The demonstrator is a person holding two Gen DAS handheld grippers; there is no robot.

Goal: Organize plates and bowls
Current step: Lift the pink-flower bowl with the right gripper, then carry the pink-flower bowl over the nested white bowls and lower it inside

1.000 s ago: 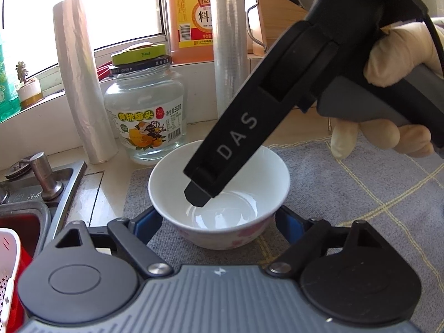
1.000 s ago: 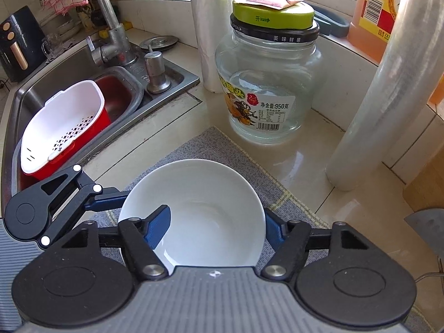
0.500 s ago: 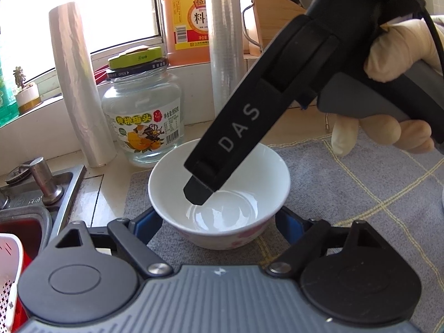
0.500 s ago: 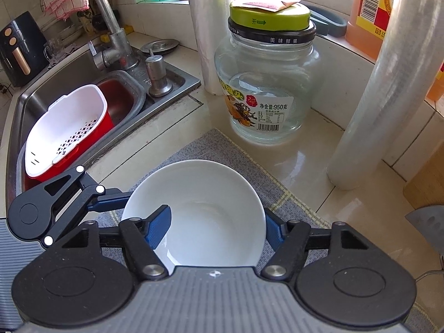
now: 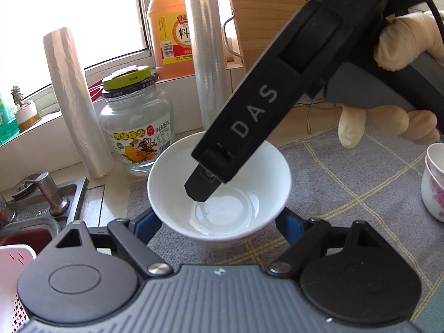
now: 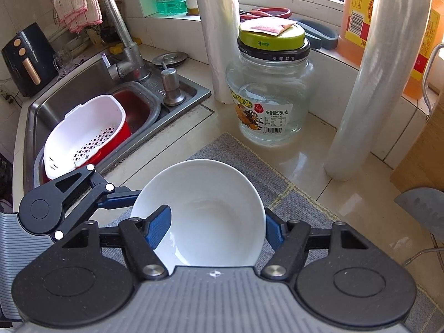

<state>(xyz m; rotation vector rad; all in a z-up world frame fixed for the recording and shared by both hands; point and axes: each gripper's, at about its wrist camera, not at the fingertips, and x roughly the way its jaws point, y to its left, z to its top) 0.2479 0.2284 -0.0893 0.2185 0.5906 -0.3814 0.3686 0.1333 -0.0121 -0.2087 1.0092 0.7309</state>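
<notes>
A white bowl [image 5: 230, 166] with pink flowers on its outside sits on a grey checked mat [image 5: 347, 183]. My left gripper [image 5: 219, 229] has a blue finger on each side of the bowl's base, touching or nearly touching. My right gripper [image 6: 216, 227] reaches down from the upper right in the left wrist view [image 5: 204, 188]; one finger is inside the bowl and one outside, across the rim. The bowl fills the gap in the right wrist view [image 6: 205, 216]. Two stacked flowered bowls [image 5: 434, 180] stand at the right edge.
A glass jar with a green lid [image 5: 136, 130], two rolls of plastic wrap [image 5: 75, 102] [image 5: 206, 47] and an orange bottle [image 5: 172, 25] stand behind the bowl. A sink [image 6: 91, 88] with a white colander [image 6: 86, 133] lies to the left. A cleaver blade [image 6: 421, 205] lies at right.
The view has shifted a little: both grippers and the bowl have drifted slightly away from the jar, bringing the stacked bowls into sight. The grip on the bowl looks unchanged.
</notes>
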